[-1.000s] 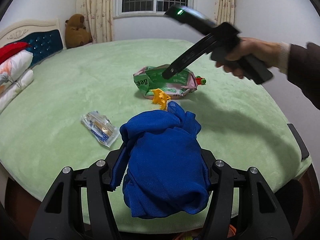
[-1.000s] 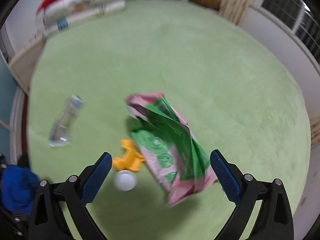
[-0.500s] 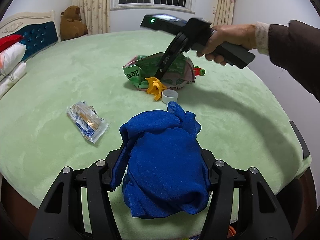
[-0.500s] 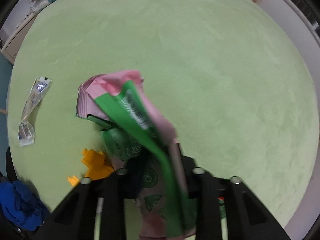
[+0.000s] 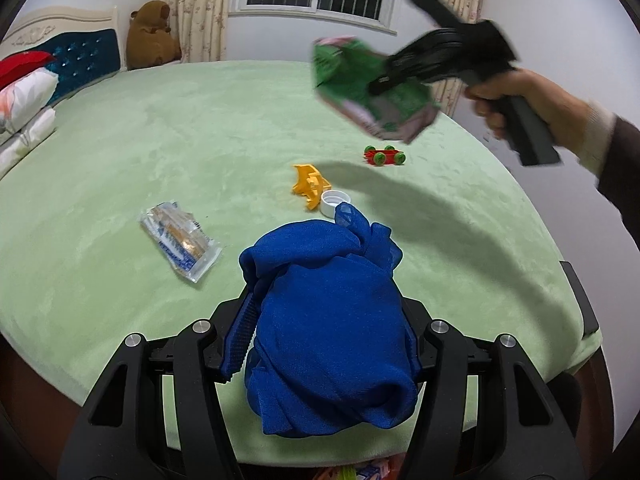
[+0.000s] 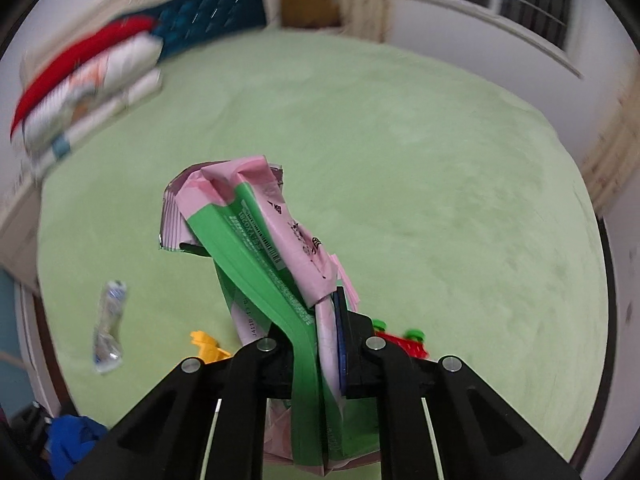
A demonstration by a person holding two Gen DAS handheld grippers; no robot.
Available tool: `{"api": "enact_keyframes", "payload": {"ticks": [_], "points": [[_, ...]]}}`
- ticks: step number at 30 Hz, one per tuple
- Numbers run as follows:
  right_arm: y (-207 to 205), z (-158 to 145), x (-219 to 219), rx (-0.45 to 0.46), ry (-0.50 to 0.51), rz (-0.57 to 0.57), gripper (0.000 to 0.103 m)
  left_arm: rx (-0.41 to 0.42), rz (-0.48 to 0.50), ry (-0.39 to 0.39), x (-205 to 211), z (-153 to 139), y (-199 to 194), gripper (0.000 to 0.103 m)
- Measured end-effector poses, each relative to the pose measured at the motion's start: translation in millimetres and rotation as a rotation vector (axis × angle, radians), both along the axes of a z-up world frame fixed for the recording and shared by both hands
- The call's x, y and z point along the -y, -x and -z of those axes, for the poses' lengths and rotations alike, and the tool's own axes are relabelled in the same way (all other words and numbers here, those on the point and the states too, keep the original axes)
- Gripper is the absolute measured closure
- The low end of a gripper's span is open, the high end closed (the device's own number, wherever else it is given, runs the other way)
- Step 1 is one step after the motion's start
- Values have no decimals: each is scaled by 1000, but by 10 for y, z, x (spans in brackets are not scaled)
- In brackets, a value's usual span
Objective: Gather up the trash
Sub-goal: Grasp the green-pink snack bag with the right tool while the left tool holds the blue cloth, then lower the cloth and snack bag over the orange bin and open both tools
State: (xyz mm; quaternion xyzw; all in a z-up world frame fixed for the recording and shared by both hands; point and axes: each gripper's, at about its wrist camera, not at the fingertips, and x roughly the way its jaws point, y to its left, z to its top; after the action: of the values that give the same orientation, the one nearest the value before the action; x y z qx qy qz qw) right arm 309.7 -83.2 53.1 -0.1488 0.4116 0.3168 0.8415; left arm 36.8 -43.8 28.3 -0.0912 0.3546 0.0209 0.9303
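Clamping a green-and-pink snack bag (image 6: 256,248), the right gripper (image 6: 320,344) holds it above the bed (image 6: 440,168); the left gripper (image 5: 328,320) grips a blue cloth (image 5: 328,320).

Left gripper (image 5: 328,328) clamped on blue cloth (image 5: 332,320); right gripper (image 5: 384,80) holding green-pink bag (image 5: 360,84) above bed (image 5: 160,140); wrapper (image 5: 180,246), cap (image 5: 334,202) lying near.

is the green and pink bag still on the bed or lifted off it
Lifted off: the green and pink bag hangs clamped in the right tool, clear above the bed.
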Motion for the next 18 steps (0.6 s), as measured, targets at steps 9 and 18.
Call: {"api": "enact_keyframes", "payload": {"ticks": [9,18], "points": [[913,73,876,-27,-189,90,92,16,-6,-19,92,-92,186,46],[2217,497,1582,-80,-351,151,92,38,88,-38,365,-128,538,46]]}}
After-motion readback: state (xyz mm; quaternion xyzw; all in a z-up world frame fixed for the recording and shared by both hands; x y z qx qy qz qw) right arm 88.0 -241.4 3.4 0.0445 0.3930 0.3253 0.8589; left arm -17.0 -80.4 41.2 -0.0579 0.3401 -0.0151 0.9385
